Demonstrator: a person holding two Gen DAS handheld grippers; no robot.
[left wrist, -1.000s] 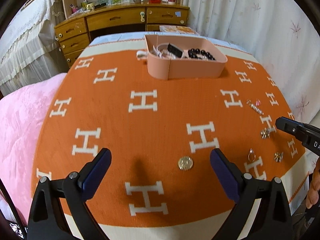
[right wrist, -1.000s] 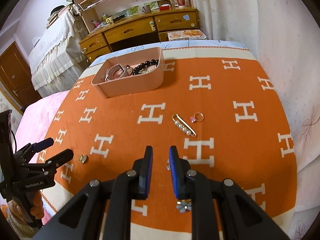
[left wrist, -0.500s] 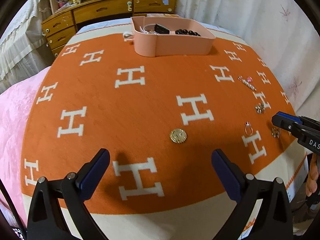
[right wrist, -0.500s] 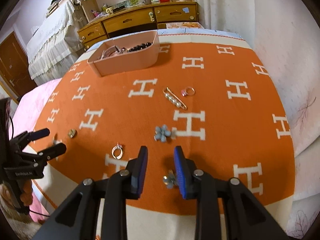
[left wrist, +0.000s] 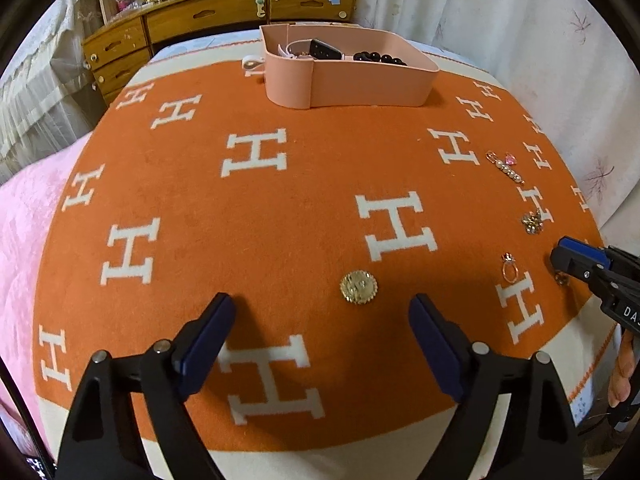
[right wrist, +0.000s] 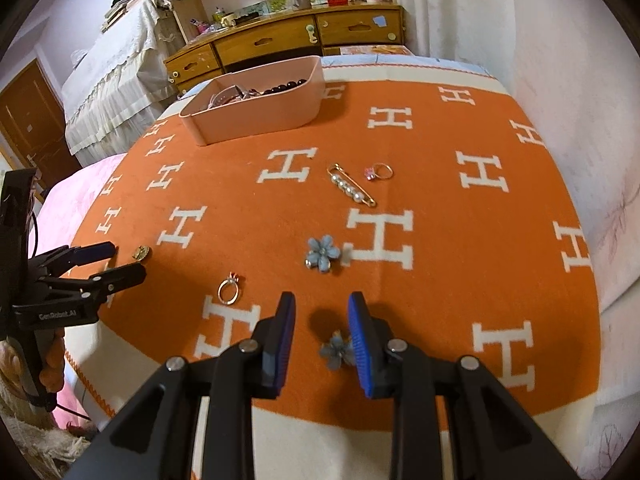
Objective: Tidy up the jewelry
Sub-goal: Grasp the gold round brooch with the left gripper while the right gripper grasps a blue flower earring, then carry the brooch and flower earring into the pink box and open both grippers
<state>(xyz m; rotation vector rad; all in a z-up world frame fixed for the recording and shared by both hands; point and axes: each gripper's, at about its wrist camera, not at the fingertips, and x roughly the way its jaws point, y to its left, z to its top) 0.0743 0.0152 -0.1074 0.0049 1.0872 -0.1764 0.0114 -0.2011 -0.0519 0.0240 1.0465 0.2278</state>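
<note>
Left gripper (left wrist: 322,316) angled steeply down, jaws wide apart and closing, nothing gripped between its fingers (left wrist: 208,338). Right gripper (right wrist: 322,330) also pitched down, jaws partly apart, pads pressing nothing. A hand (right wrist: 52,354) grips the left gripper's handle.

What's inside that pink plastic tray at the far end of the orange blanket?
In the pink plastic tray: a string of black beads, a dark rectangular piece and pale bands. Its near wall hides the bottom.
</note>
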